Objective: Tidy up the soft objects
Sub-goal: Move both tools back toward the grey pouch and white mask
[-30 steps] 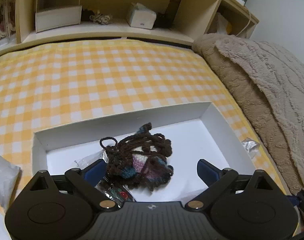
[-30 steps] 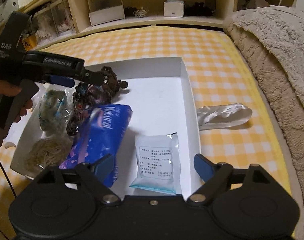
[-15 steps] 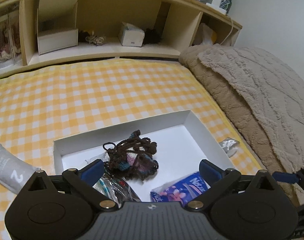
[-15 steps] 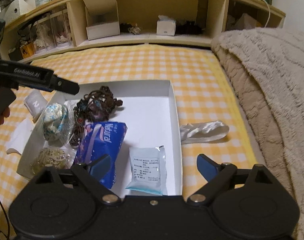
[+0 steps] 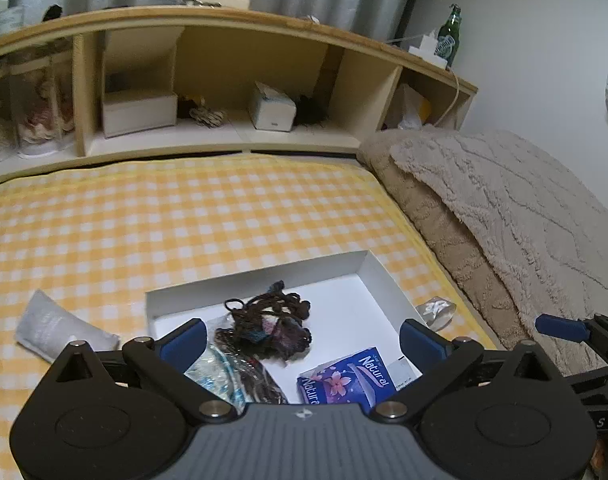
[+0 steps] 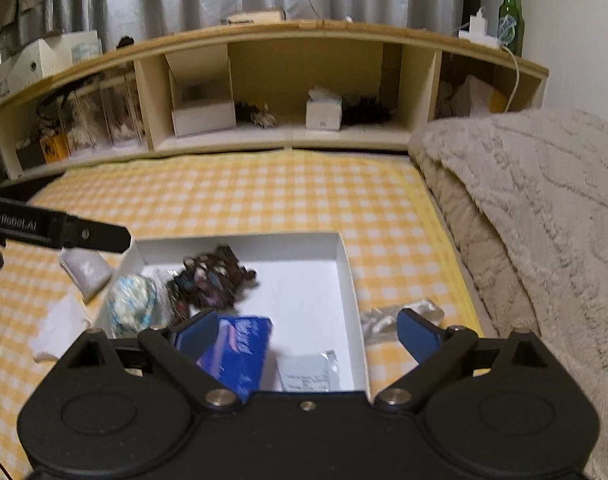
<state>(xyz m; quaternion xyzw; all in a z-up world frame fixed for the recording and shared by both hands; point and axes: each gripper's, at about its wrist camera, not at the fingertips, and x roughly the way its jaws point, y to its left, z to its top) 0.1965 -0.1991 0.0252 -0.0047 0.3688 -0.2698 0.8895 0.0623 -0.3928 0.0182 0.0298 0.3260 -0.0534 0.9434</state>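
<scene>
Now — left gripper (image 5: 301,338) spread wide, nothing between its pads | right gripper (image 6: 308,334) spread wide too, holding nothing | dark yarn bundle (image 5: 269,326) lies in the white box (image 5: 259,278) beside the blue tissue pack (image 5: 346,378) — silver pouch (image 6: 400,318) just outside the box wall

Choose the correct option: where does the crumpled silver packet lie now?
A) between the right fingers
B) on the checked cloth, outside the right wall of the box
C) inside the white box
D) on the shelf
B: the silver packet lies on the checked cloth, just outside the white box.
</scene>
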